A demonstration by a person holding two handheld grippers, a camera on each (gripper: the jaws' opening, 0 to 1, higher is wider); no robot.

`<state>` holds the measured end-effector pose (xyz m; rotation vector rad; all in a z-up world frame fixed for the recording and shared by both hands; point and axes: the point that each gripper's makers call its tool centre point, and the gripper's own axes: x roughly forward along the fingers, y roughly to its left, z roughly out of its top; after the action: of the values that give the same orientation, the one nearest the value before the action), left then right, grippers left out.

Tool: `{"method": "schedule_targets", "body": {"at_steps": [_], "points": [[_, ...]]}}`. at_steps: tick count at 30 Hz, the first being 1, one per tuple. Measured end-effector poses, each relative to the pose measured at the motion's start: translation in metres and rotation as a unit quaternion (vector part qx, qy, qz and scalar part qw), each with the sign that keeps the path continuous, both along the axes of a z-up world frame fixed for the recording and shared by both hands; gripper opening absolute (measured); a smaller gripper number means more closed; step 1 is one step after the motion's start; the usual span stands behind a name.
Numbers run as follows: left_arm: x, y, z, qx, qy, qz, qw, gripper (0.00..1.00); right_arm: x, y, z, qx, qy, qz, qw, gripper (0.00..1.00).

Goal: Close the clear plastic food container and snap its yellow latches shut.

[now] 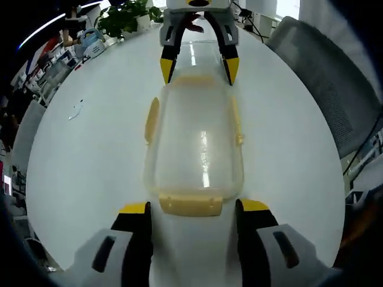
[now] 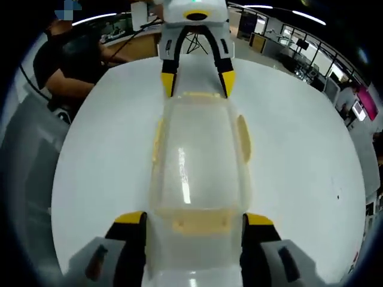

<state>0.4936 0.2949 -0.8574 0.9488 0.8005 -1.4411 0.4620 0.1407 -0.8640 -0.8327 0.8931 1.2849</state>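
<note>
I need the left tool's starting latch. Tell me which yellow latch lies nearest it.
The end latch, lying between the left tool's open tips. The side latches sit farther along the container, and the opposite end latch faces the right tool.

left gripper (image 1: 194, 209): jaws spread wide | right gripper (image 2: 194, 218): jaws spread wide | facing each other
</note>
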Motion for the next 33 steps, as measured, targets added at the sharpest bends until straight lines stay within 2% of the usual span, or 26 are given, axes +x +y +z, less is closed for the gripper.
{"method": "schedule_targets", "body": {"at_steps": [7,11,22,27,29,33], "points": [[-0.0023,-0.0014,0.0002,0.003,0.004,-0.020,0.9998,0.49,0.0017,0.0001,-0.0002,0.000,0.004,-0.001,1.0000,0.60],[-0.0028,-0.0018,-0.0009,0.006,0.010,-0.020,0.9997,0.44,0.0013,0.0010,0.0001,0.000,0.006,-0.001,1.0000,0.58],[-0.0056,-0.0006,-0.0027,0.010,0.014,-0.019,0.9997,0.40,0.0023,0.0014,-0.0013,0.003,0.010,0.000,0.9999,0.56],[-0.0053,0.0003,-0.0023,0.008,0.014,-0.019,0.9997,0.39,0.0015,-0.0018,0.0001,-0.003,0.009,0.010,0.9999,0.46],[-0.0054,0.0002,-0.0020,0.007,0.014,-0.019,0.9997,0.39,0.0018,-0.0033,0.0007,-0.006,0.007,0.016,0.9998,0.37],[-0.0054,0.0001,-0.0018,0.004,0.013,-0.018,0.9997,0.39,0.0022,-0.0031,0.0008,-0.009,0.007,0.014,0.9998,0.37]]}}
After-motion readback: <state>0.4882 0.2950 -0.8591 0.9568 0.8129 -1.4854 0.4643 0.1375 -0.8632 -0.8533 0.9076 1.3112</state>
